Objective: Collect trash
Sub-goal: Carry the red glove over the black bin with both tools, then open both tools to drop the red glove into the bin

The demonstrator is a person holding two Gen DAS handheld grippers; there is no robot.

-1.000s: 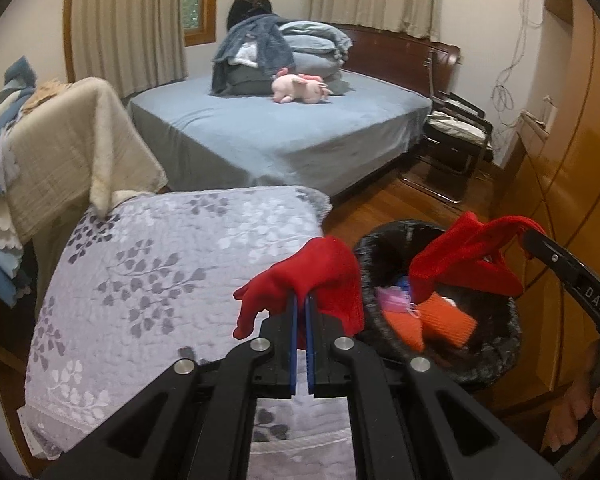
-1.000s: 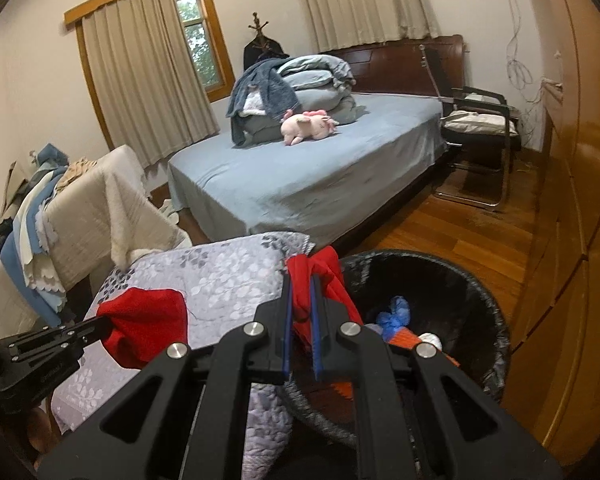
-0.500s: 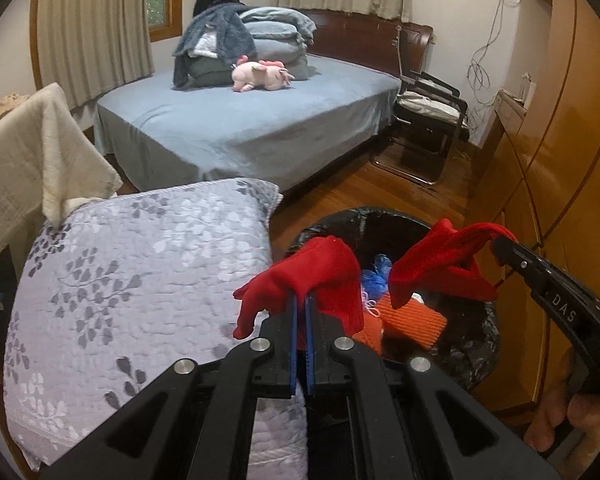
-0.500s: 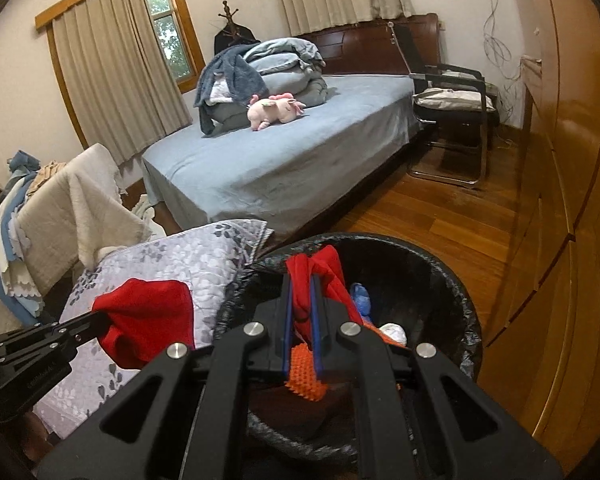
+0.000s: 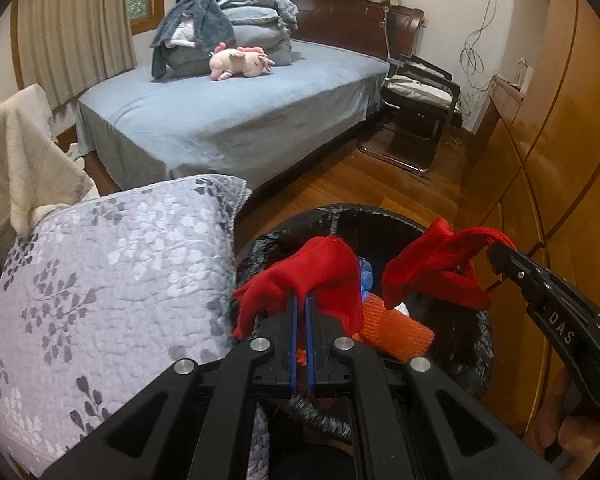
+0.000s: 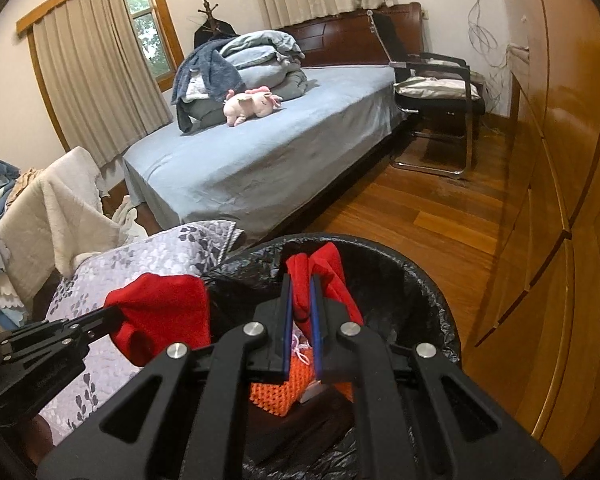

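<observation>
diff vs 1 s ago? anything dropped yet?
Nothing dropped. Both hand-held grippers moved from the quilt edge toward the bin: the right hand-held gripper now holds its red cloth over the opening, and the left hand-held gripper brings its red cloth to the rim. Both stay clamped; the bin contents are unchanged.

A black-lined trash bin (image 6: 428, 292) stands on the wooden floor (image 6: 432, 216), beside the bed (image 6: 284, 152).

Both wrist views close above bin (image 5: 380, 216) (image 6: 428, 280), facing bed (image 5: 228, 120) (image 6: 268, 152) (shared background).
</observation>
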